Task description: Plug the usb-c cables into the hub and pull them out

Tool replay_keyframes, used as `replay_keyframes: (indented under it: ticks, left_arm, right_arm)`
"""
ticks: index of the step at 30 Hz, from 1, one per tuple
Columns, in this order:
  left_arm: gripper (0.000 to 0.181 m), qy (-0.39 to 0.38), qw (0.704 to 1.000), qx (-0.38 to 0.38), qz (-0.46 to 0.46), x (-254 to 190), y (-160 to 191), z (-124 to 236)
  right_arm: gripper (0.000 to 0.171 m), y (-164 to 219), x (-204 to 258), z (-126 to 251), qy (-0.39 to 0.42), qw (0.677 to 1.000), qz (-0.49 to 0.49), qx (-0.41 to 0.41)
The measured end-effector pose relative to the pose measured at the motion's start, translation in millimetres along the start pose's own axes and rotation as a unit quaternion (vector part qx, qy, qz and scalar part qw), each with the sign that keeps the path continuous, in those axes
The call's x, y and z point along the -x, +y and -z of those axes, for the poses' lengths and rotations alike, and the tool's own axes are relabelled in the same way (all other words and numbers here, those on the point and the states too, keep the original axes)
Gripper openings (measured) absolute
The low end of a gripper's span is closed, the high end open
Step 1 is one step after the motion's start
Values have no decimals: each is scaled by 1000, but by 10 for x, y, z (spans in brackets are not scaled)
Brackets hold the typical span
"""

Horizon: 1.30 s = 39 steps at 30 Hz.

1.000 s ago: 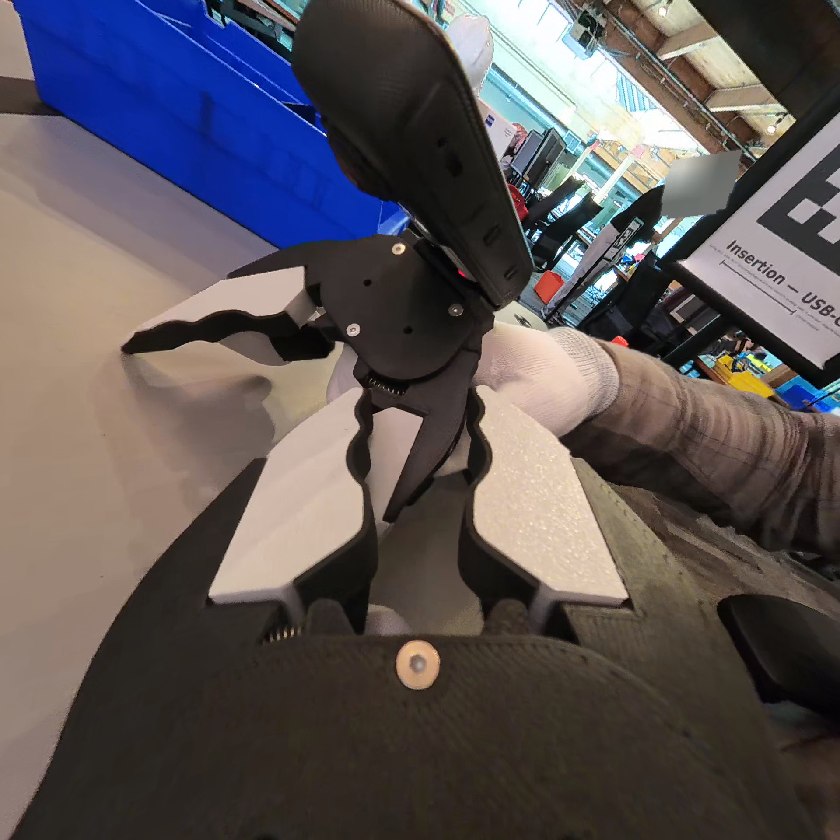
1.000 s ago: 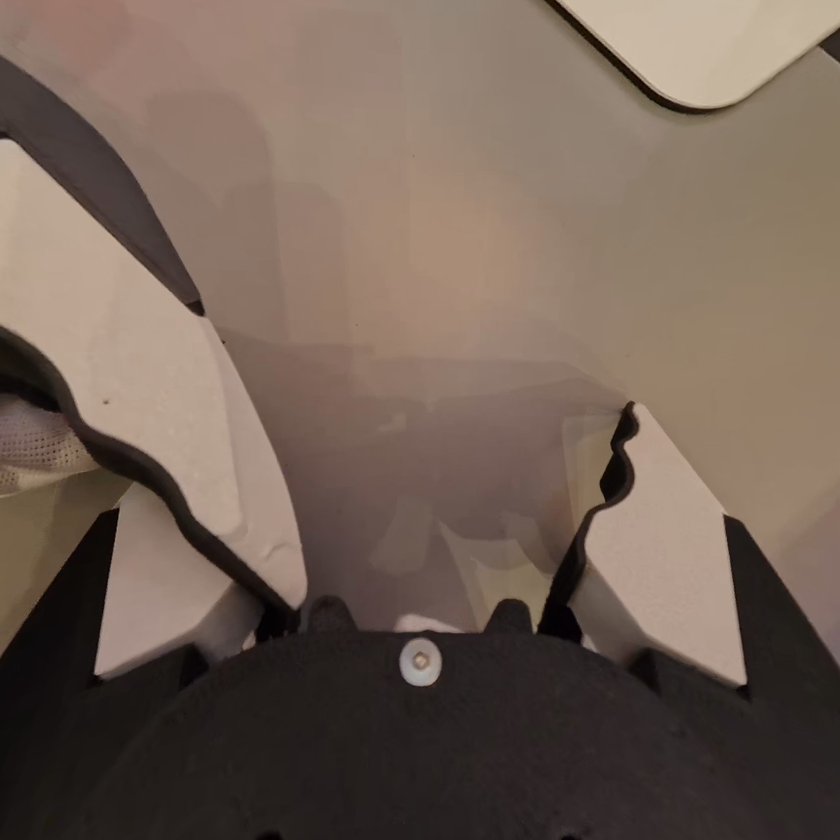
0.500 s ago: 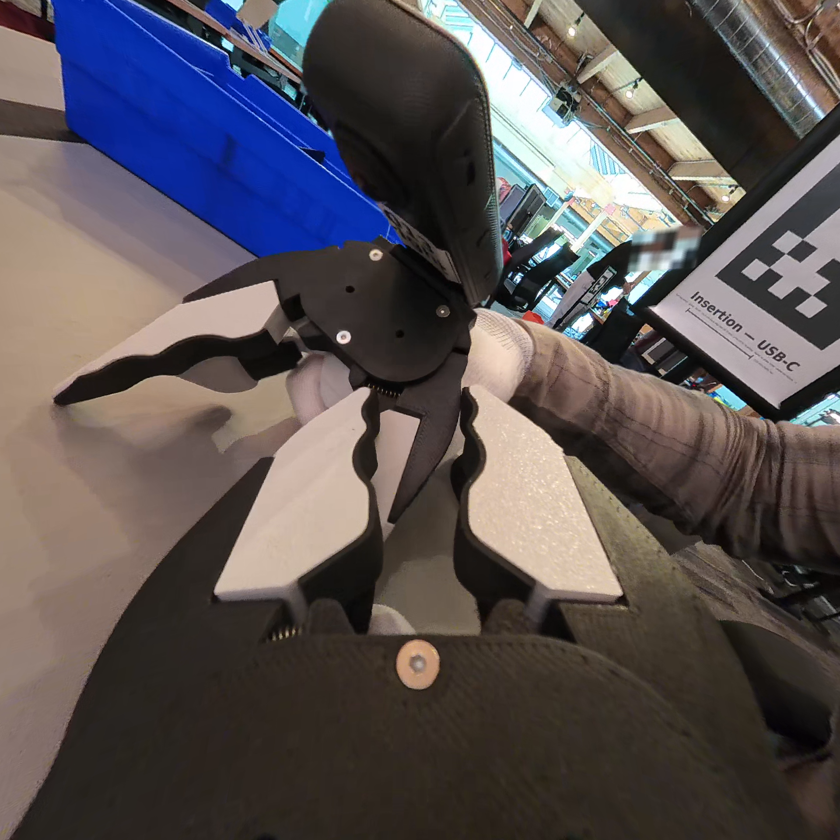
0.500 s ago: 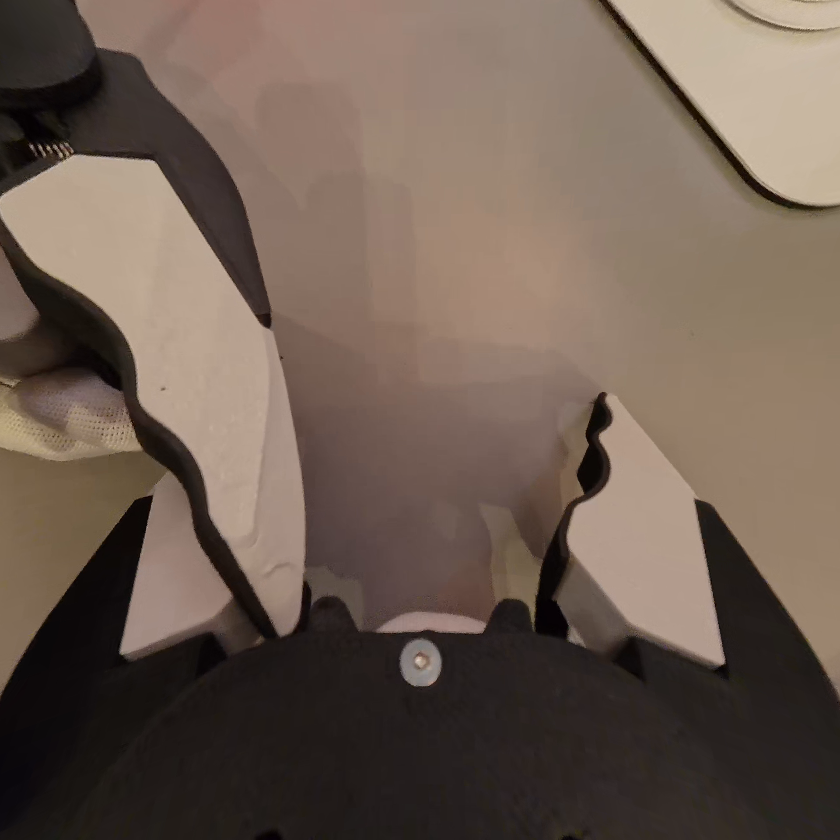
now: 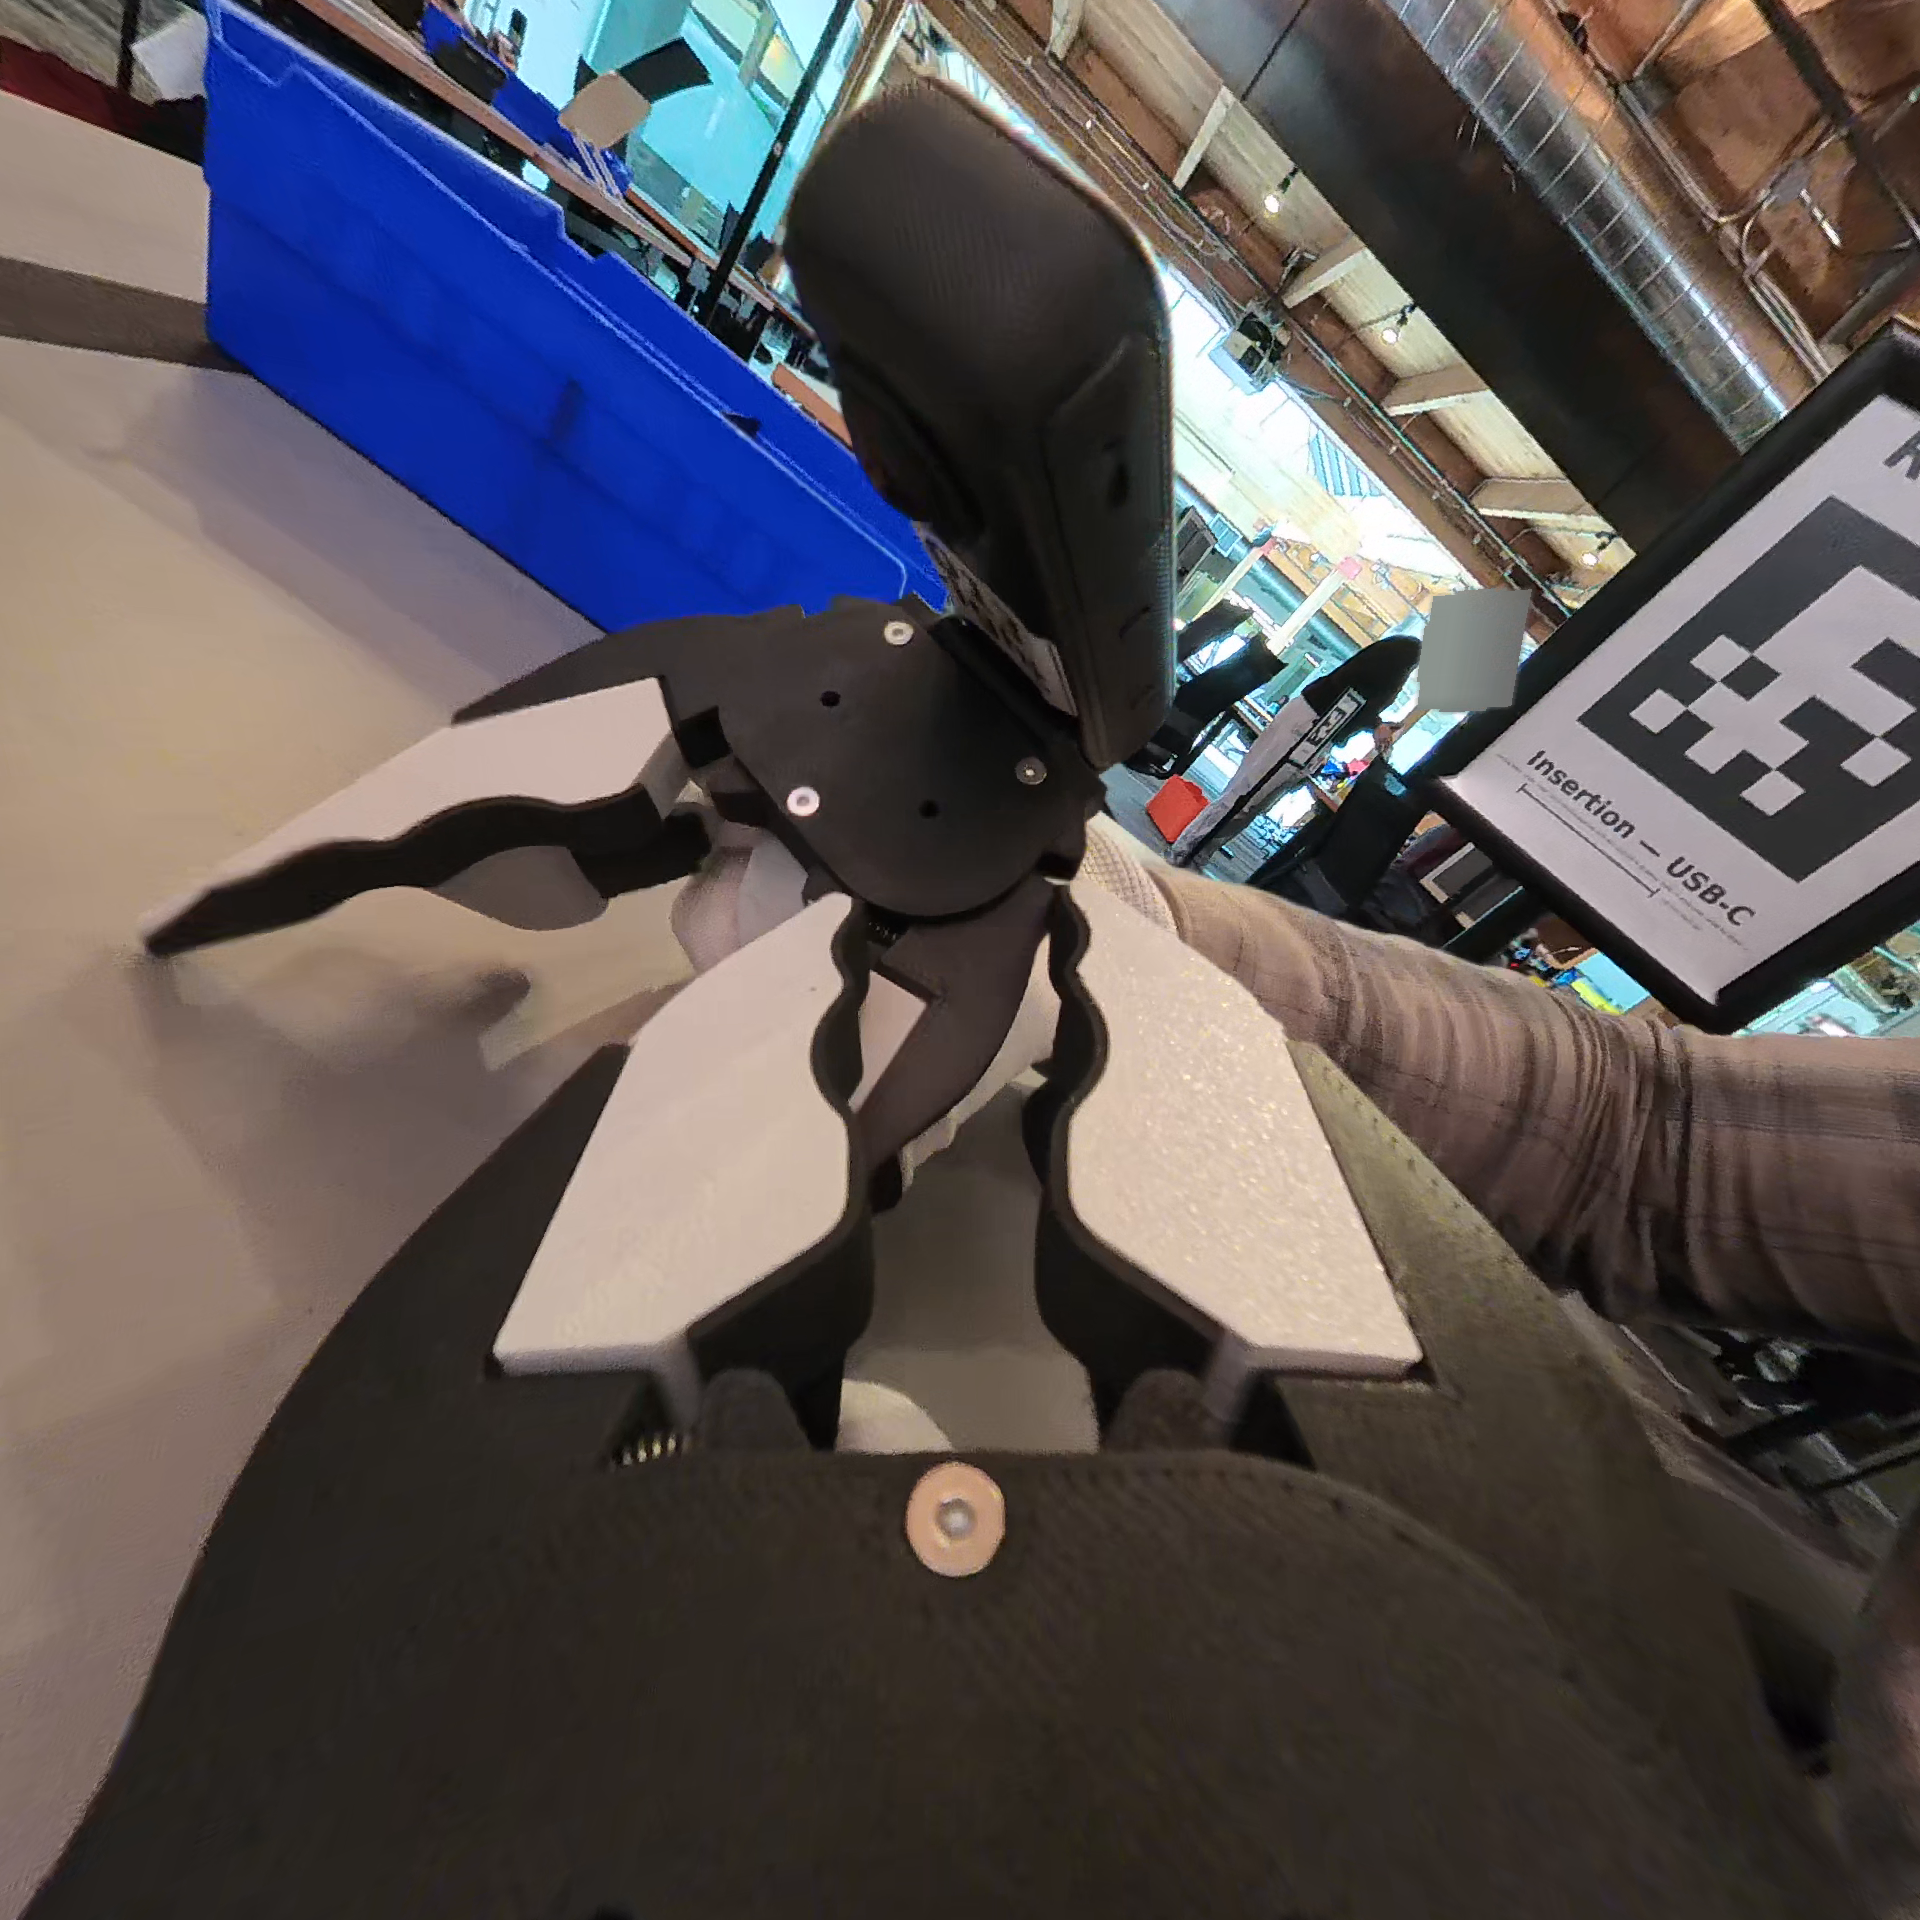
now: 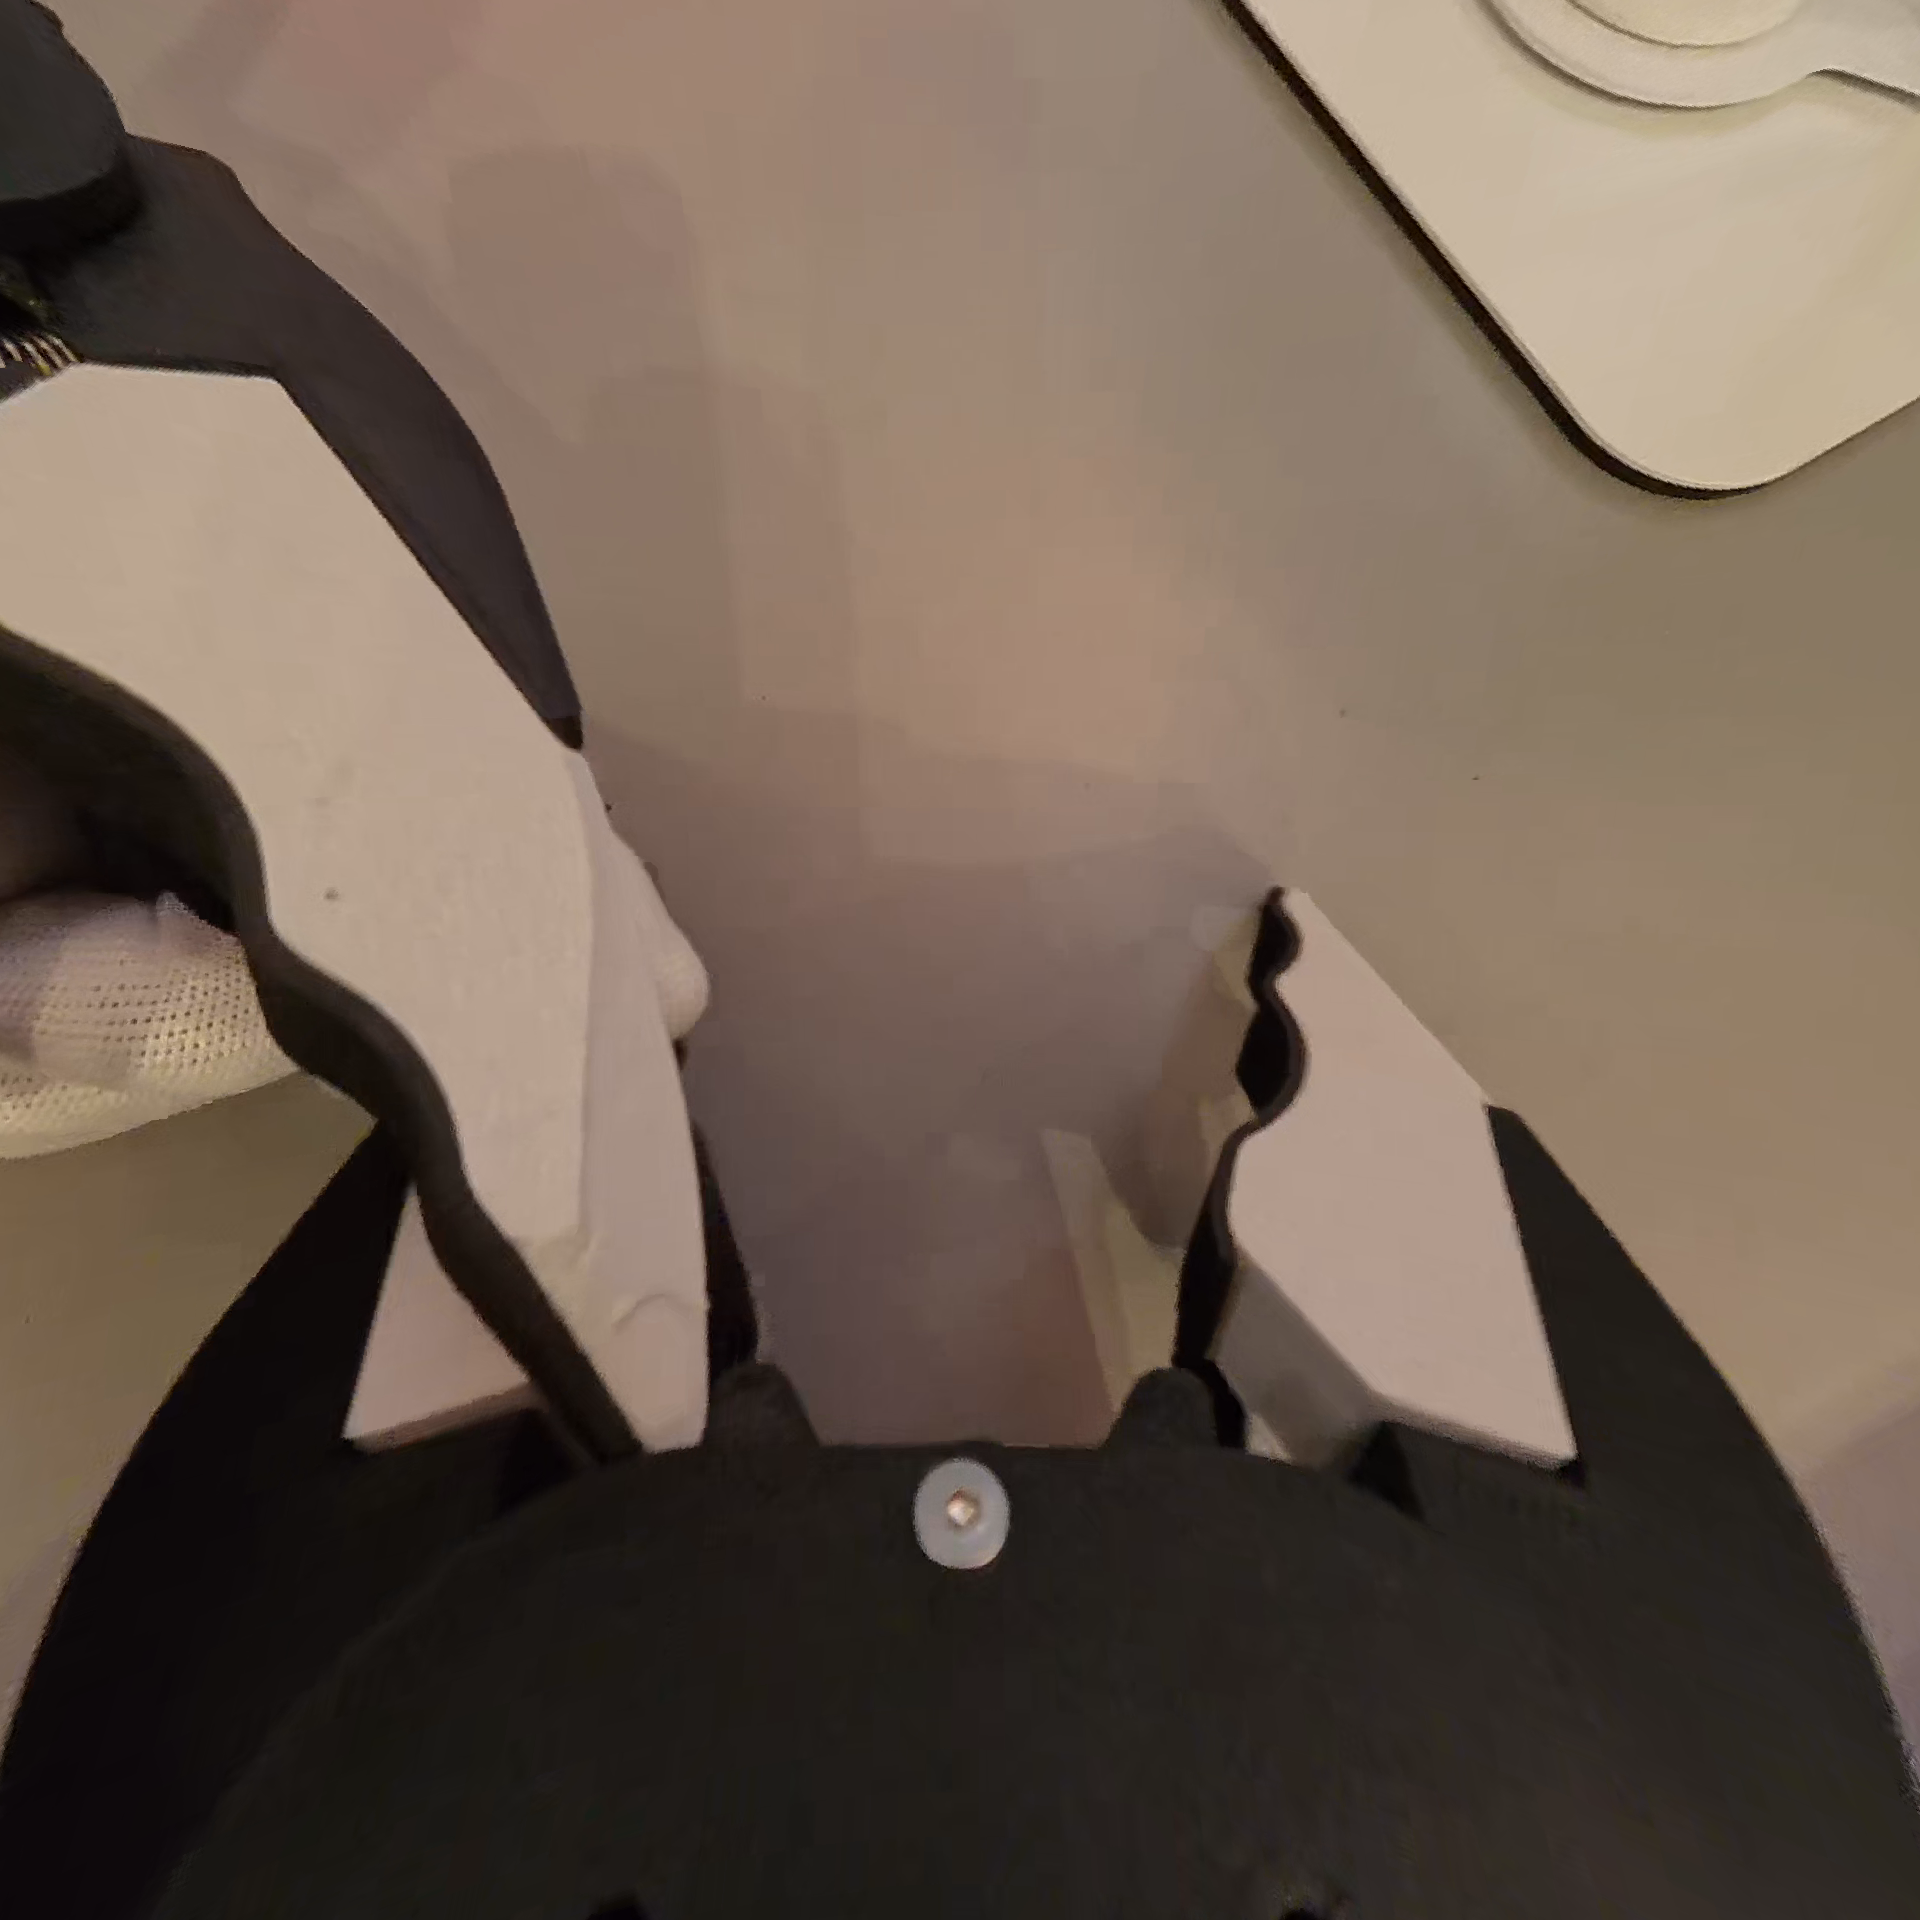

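Grey table [image 6: 1039, 520] | white pad [image 6: 1662, 312] at 1 o'clock of right gripper [image 6: 966, 935], spread, empty | left gripper [image 5: 951, 997] parted, empty | cables, hub unseen

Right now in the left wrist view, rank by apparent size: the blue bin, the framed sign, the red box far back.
1. blue bin
2. framed sign, cropped by the picture edge, so close to the bin
3. red box, tiny because distant

This is a large workshop or lab hall. Exposed timber beams [image 5: 1475, 395] and a metal duct [image 5: 1621, 208] run overhead, far workbenches [image 5: 582, 114] carry equipment, and a blue crate [image 5: 499, 384] sits on the grey table [image 5: 208, 644] beside a framed marker sign [image 5: 1745, 727].
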<state>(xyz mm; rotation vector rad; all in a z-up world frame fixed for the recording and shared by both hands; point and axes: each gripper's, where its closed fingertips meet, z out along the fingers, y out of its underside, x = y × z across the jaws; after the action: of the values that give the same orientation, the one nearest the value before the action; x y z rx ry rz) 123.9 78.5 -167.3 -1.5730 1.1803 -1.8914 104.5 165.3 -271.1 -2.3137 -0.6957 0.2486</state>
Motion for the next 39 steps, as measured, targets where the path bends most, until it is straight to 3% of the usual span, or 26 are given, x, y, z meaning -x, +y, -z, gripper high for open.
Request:
replay_keyframes:
  ticks: [1,4,6,7,9,11,12,14,17,20,25,32,36,39]
  left_arm:
    - [39,-1,1000,-18,-17,-20,-47,12]
    - [40,-4,994,-92,-58,-80,-316,162]
    - [43,-13,985,-164,-52,-70,-599,387]
    - [48,-34,979,-198,-39,4,-725,510]
    - [48,-35,967,-250,-20,33,-888,706]
    - [43,13,964,-264,10,-75,-955,751]
    - [40,30,963,-266,7,-142,-968,753]
    - [32,33,958,-284,14,-139,-1014,822]
    - [22,36,951,-307,29,-52,-1040,973]
    - [9,14,947,-321,-14,-61,-1108,1066]
    - [0,-29,943,-328,-46,4,-1127,1112]
    - [1,-82,946,-311,-46,208,-1098,1117]
    - [9,-87,957,-276,-32,304,-1006,1024]
    - [12,-105,955,-277,-22,372,-997,970]
  right_arm:
    - [91,-16,-44,42,16,1000,-4,-3]
    - [88,-326,-73,345,41,996,-20,-73]
    - [53,-613,103,599,22,990,-9,-139]
    - [44,-732,181,708,22,986,-2,-165]
    - [44,-910,307,834,30,981,14,-194]
    - [41,-1039,517,814,37,977,60,-200]
    - [27,-1083,620,767,43,976,86,-196]
    - [17,-1150,707,670,81,968,136,-194]
    - [17,-1226,737,571,128,954,191,-193]
    - [17,-1353,766,566,167,924,270,-212]
    - [19,-1416,772,521,161,916,312,-195]
    - [23,-1389,721,362,109,943,260,-175]
    - [35,-1317,707,252,39,966,181,-179]
    - [32,-1245,674,255,5,971,164,-173]
